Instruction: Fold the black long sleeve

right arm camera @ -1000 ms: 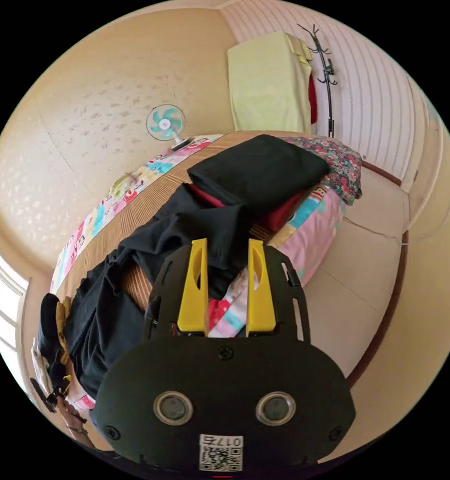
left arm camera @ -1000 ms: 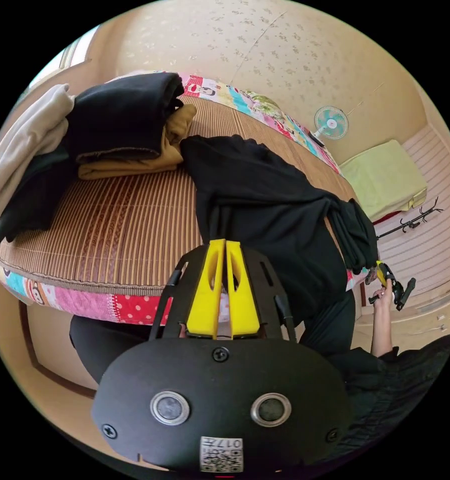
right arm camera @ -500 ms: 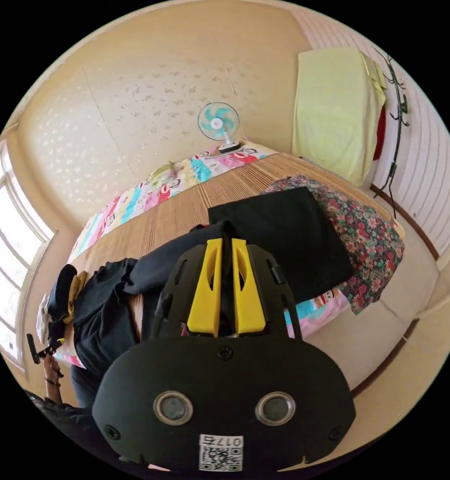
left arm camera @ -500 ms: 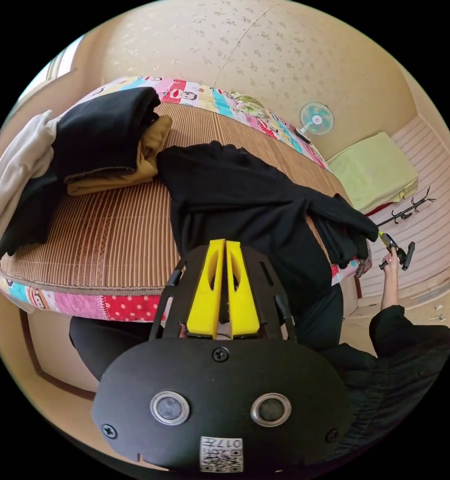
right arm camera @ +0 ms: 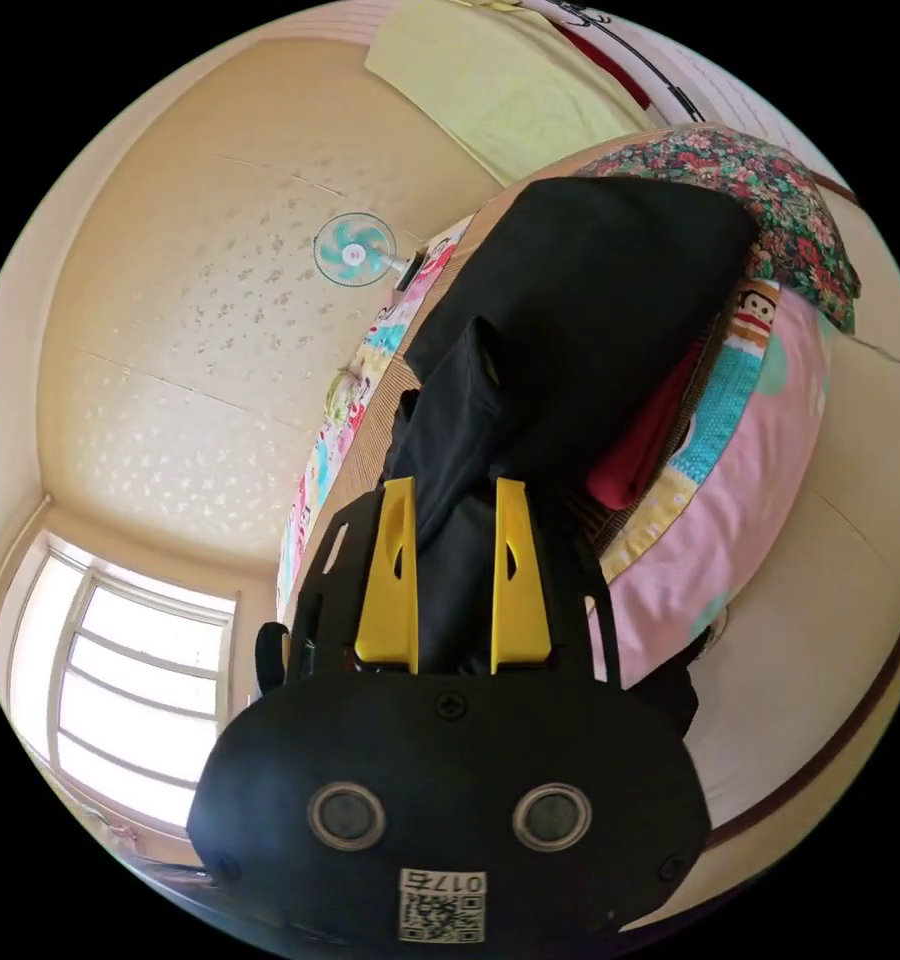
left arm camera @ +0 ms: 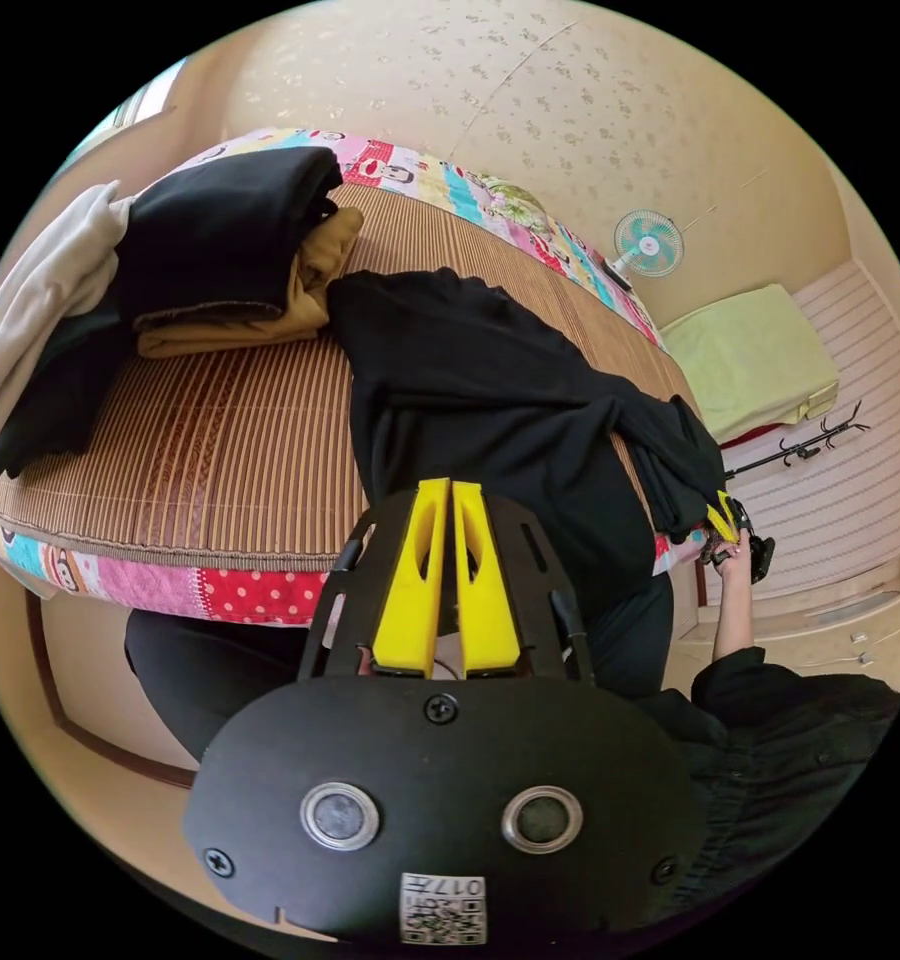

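While the black long sleeve [left arm camera: 490,400] is lying spread on the mat [left arm camera: 220,440] ahead of your left gripper [left arm camera: 448,500], its jaws are pressing together on nothing. Your right gripper [right arm camera: 454,500] is holding its jaws apart, with black sleeve fabric lying between them.

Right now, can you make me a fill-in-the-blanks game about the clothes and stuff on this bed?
1. The black long sleeve lies spread on a striped ____ mat.
2. In the stack of folded clothes, the mustard piece sits ____ the black one.
3. The left gripper has its yellow jaws ____.
4. The little fan by the wall has ____ blades.

Missing words: brown; under; shut; teal
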Action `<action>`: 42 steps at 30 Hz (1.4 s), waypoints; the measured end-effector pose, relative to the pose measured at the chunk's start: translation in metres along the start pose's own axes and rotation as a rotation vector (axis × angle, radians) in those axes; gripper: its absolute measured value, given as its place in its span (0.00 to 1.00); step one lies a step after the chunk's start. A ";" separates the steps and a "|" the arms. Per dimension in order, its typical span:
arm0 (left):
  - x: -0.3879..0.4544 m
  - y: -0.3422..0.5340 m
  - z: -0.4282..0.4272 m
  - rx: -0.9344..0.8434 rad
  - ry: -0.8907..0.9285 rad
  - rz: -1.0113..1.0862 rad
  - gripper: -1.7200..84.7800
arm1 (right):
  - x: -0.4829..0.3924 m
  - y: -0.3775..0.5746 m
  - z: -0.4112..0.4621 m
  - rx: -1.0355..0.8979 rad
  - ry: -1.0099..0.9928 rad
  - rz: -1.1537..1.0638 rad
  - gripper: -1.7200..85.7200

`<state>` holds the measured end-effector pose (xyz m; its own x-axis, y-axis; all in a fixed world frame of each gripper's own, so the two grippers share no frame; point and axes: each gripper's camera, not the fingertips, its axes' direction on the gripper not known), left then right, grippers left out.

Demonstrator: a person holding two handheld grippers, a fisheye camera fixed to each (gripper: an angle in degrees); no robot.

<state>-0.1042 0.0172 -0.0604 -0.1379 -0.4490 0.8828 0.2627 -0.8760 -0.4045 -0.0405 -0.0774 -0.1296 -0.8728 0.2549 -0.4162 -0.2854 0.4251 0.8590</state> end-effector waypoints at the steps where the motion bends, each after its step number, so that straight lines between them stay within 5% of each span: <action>1: -0.001 0.003 -0.002 0.009 0.012 -0.009 0.01 | -0.001 -0.003 0.009 0.002 -0.002 0.014 0.13; 6: -0.016 0.017 -0.014 0.008 0.028 -0.046 0.02 | -0.023 -0.012 0.019 0.049 0.152 0.139 0.07; 10: -0.034 0.032 -0.033 0.029 0.044 -0.079 0.05 | -0.154 0.017 0.023 0.220 0.360 -0.175 0.06; 14: -0.040 0.044 -0.040 0.036 0.077 -0.088 0.08 | -0.265 0.075 0.067 0.161 -0.038 -0.460 0.06; 16: -0.036 0.052 -0.040 0.043 0.093 -0.087 0.08 | -0.324 0.132 0.125 -0.049 -0.301 -0.642 0.07; 19: -0.019 0.055 -0.032 0.026 0.134 -0.051 0.08 | -0.359 0.223 0.222 -0.462 -0.377 -0.850 0.08; 22: -0.002 0.054 -0.028 -0.014 0.118 -0.010 0.09 | -0.327 0.290 0.269 -0.738 -0.271 -0.880 0.09; 26: -0.002 0.071 -0.031 -0.038 0.042 -0.009 0.12 | -0.254 0.294 0.227 -0.685 -0.194 -0.839 0.11; 33: 0.000 0.087 0.027 -0.199 0.189 0.017 0.16 | -0.105 0.267 0.134 -0.563 0.408 -0.850 0.15; 38: 0.030 0.074 0.057 -0.248 0.037 0.121 0.09 | -0.079 0.270 0.112 -0.624 0.270 -0.751 0.07; 42: 0.030 0.048 -0.020 -0.166 0.294 0.259 0.06 | -0.115 0.250 0.077 -0.550 0.030 -0.703 0.06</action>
<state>-0.1145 -0.0419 -0.0585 -0.3599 -0.6681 0.6513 0.1707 -0.7334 -0.6580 0.0190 0.0663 0.1102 -0.4322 0.0664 -0.8993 -0.9014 -0.0039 0.4329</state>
